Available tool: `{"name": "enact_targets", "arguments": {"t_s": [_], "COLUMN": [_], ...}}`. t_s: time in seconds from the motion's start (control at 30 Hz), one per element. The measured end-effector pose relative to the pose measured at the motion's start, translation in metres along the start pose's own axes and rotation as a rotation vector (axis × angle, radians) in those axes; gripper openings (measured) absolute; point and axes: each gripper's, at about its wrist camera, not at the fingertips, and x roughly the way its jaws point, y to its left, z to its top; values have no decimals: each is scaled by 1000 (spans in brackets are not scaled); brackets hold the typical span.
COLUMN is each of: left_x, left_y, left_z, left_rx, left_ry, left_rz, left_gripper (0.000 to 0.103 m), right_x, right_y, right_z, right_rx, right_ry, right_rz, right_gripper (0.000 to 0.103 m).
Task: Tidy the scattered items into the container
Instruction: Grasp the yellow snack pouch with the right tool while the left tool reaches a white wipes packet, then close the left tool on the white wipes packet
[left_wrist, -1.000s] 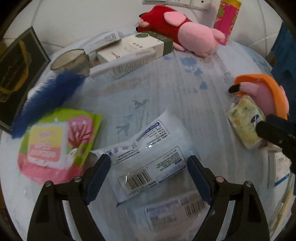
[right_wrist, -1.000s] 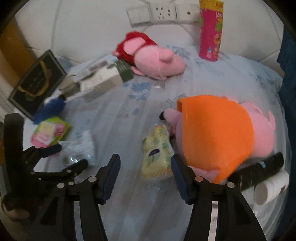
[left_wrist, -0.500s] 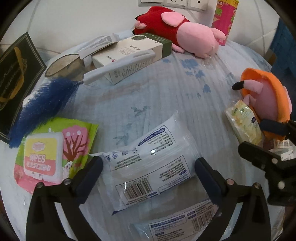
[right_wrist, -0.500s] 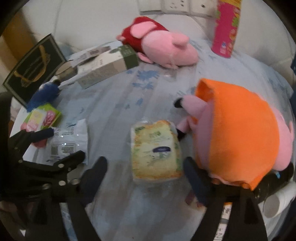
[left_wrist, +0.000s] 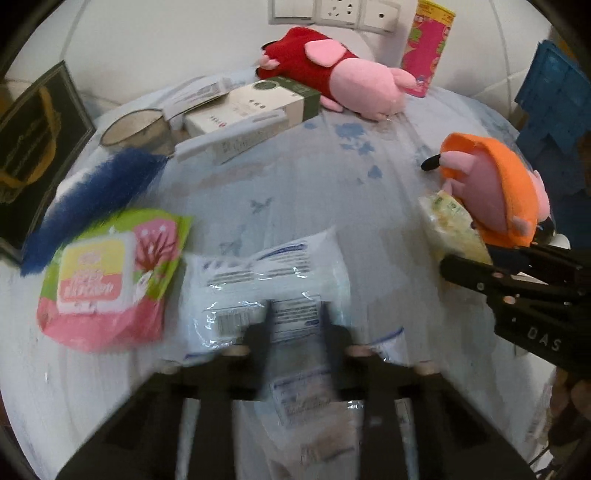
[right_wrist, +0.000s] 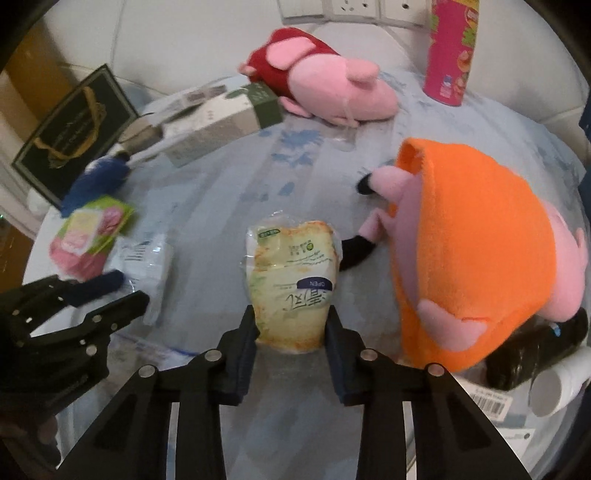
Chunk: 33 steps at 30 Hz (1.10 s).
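Observation:
My left gripper (left_wrist: 295, 325) is shut on a white wipes pack with barcodes (left_wrist: 266, 284) lying on the blue-patterned table; the view is blurred. It also shows in the right wrist view (right_wrist: 142, 266), with the left gripper (right_wrist: 107, 291) beside it. My right gripper (right_wrist: 291, 325) is shut on a yellow-green tissue pack (right_wrist: 291, 273), pinching its near end. That pack also shows in the left wrist view (left_wrist: 454, 229). A blue crate (left_wrist: 554, 99) stands at the far right.
A pink-green wipes pack (left_wrist: 107, 277), a blue duster (left_wrist: 92, 192), a white-green box (left_wrist: 255, 107), a red-pink plush (left_wrist: 340, 77), an orange-hooded plush (right_wrist: 480, 251), a pink can (right_wrist: 450, 48) and a dark bag (left_wrist: 26, 155) lie around.
Both grippers have closed from wide open: the left on the white wipes pack, the right on the yellow-green tissue pack. Both moved forward over their packs.

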Motion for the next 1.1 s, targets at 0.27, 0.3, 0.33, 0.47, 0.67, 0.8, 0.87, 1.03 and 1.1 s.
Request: {"name": "enact_targets", "arguments": {"t_s": [0.27,0.3,0.33,0.47,0.67,0.8,0.87,1.03,1.1], "left_x": [-28,-31,-33,-31,4,19,15,-8,-19], "left_y": [1,-2,-6,-25,-49,-48,-39,-22,-21], "left_z": [-26,-30,-34,-45,-56,-59,-63,-67,-67], "left_rx": [-36,-39,-41,-77,-73,-102,-147,-188,-181], "left_ry": [3,1,2,9,32,44,16,-12,-28], "left_rz": [15,13,9,11,92,139,141,132,145], "left_gripper": [70,73,73,76,103,103,93,31,28], "right_x": [-19,-24,-28,-44,-56,-54,-53,-52,-58], "right_y": [1,1,0,-6,-20,-22,-23,-22,-18], "right_z": [-21,-26,-30,-47,-62,-66,-68,-71,-71], "right_rx": [16,19,20,33,19,-1,-11,-22,-28], "right_ry": [-8,-11,-14,-29,-34,-31,-30,-29,-42], "right_rz": [40,44,45,50,52,66,73,91,101], "right_gripper": [32,32,32,32,32,32,32,32,32]}}
